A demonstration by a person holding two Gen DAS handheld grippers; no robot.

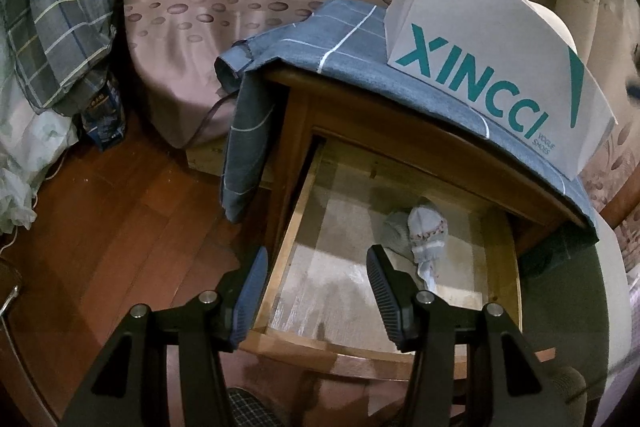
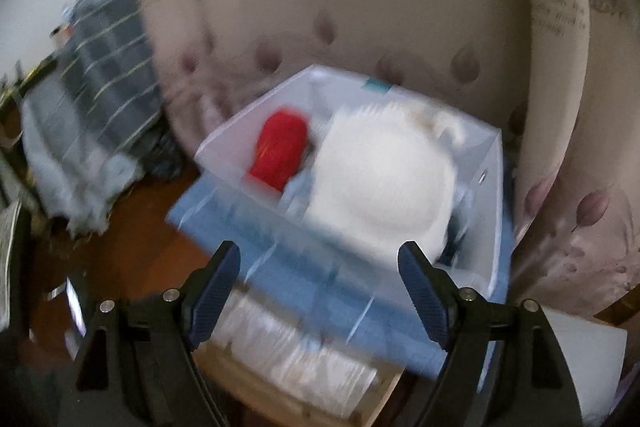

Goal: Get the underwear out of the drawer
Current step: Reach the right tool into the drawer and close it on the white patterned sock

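Pale underwear (image 1: 424,243) lies bunched in the open wooden drawer (image 1: 280,247), right of centre. Above it the left hand-held gripper (image 1: 316,263) hovers released, empty; the right hand-held gripper (image 2: 320,267) is likewise spread wide.

The drawer (image 1: 496,267) stood pulled out below and ahead of the left claw (image 1: 316,291). Rolled underwear (image 1: 424,239) lay inside it, just ahead and right of that claw. A box (image 1: 480,83) sat on the cloth-draped nightstand (image 1: 296,115) farther ahead. Ahead of the right claw (image 2: 320,291), that box (image 2: 224,151) held two items.
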